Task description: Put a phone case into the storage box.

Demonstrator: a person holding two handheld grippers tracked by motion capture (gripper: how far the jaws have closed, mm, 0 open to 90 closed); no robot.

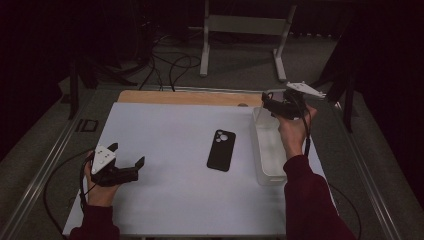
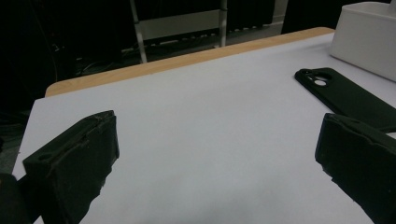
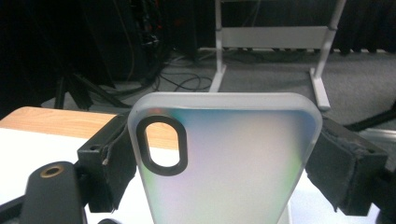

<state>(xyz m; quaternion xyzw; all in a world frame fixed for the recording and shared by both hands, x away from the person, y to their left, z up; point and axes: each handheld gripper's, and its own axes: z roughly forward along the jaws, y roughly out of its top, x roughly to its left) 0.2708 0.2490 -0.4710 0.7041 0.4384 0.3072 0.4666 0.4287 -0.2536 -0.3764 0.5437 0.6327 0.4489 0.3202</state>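
The right gripper [image 3: 224, 163] is clamped on a translucent phone case [image 3: 229, 168], jaws pressing its two long edges; the case's lower end is cut off at the frame's bottom. In the high view this gripper [image 1: 272, 106] sits above the far end of a clear bin [image 1: 267, 150], and the case there is too dim to make out. The left gripper [image 1: 128, 155] rests with jaws wide apart over the white table [image 1: 170, 195]. A black phone case [image 1: 221, 150] lies flat between them, partly hidden behind one jaw in the left gripper view.

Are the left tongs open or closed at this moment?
Open. In the left gripper view, the two black jaws of the left tongs stand far apart with bare white table between them, holding nothing.
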